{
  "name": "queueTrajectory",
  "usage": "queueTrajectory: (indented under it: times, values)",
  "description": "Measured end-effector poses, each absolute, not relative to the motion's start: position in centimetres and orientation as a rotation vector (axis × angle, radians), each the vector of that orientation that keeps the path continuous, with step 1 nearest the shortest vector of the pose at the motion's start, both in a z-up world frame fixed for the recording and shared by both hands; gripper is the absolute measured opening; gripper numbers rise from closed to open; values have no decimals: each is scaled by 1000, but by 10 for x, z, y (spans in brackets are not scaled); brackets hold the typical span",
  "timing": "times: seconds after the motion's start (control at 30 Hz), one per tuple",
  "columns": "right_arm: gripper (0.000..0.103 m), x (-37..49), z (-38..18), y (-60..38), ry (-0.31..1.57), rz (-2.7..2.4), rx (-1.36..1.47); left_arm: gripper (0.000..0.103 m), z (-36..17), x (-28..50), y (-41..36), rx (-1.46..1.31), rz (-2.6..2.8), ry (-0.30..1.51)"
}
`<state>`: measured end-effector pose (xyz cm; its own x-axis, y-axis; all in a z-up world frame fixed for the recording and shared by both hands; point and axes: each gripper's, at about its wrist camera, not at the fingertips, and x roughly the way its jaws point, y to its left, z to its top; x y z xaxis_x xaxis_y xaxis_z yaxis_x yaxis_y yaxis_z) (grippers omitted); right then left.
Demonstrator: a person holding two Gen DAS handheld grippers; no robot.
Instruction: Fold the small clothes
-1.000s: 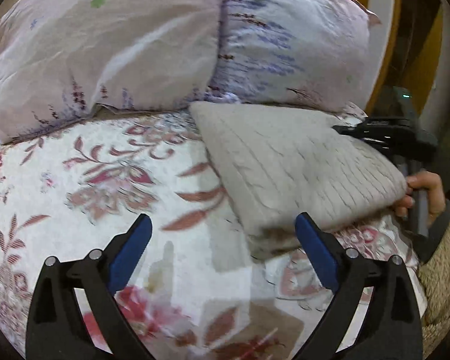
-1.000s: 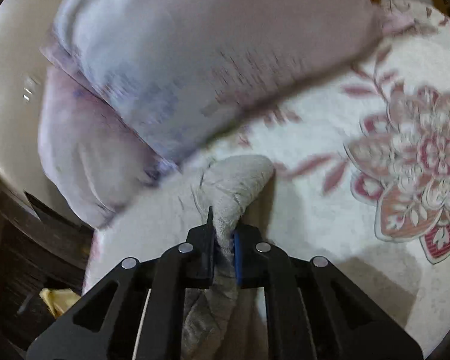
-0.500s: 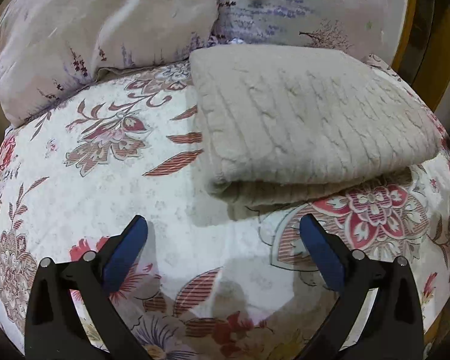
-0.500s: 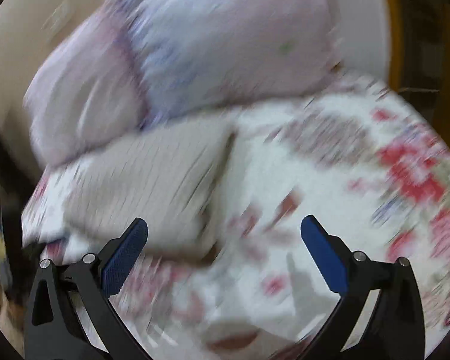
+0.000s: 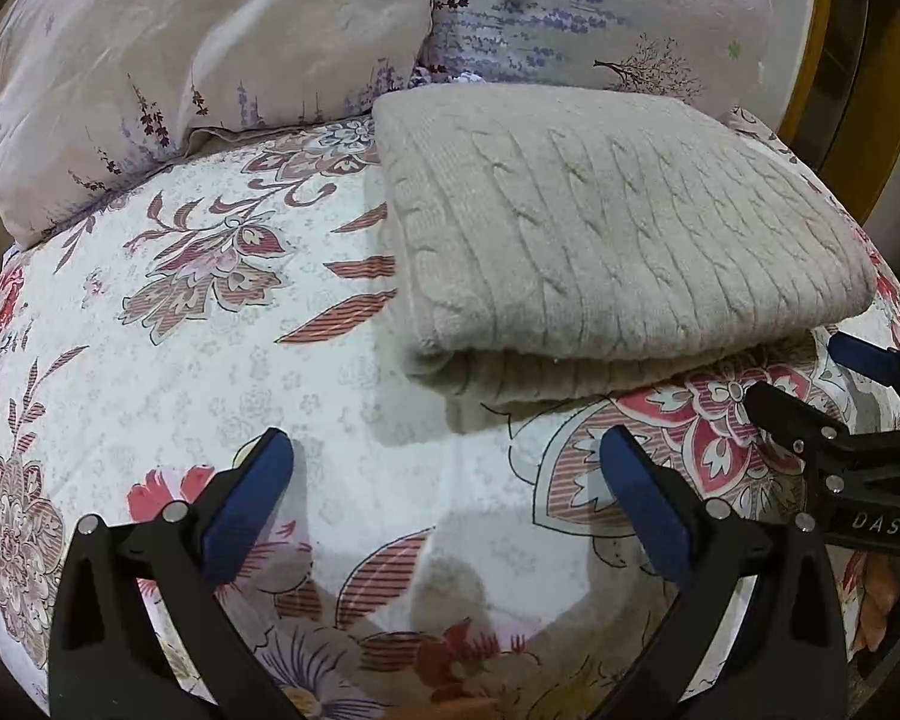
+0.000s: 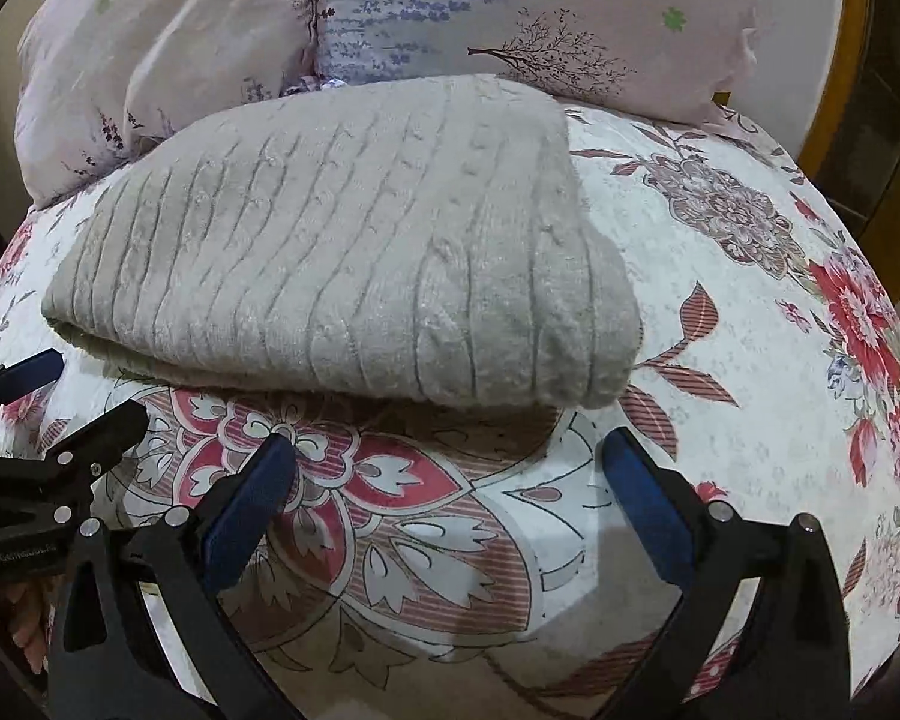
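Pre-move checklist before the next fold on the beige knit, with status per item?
1. Left gripper open, holding nothing: ok.
2. Right gripper open, holding nothing: ok.
3. Beige knit lies folded flat on the floral bedspread: ok.
4. Near edges of the layers aligned: not ok, the bottom layer sticks out.
5. Far edge clear of the pillows: cannot tell.

Your right gripper (image 6: 444, 480) is hovering wide open just short of the folded sweater (image 6: 342, 252).
The sweater is lying at 12 o'clock on the floral bedspread (image 6: 720, 360), touching two pillows (image 6: 426, 12) behind; your left gripper (image 6: 36, 402) is showing at 9 o'clock.
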<state>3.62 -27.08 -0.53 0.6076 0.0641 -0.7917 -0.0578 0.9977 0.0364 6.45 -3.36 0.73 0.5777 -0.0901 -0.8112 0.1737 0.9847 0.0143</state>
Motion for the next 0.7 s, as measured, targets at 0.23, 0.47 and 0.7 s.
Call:
queueTrajectory:
  times: [0.23,0.47,0.7]
  values:
    - [102,30,-5,-266,918,69,1,101,7,61,-33,95,-155,932]
    - [102,26,-4,-264,917,69,2,101,6,61,-33,95,-155,931]
    - [102,27,-4,-264,917,67,2,101,6,61,-33,95,-155,931]
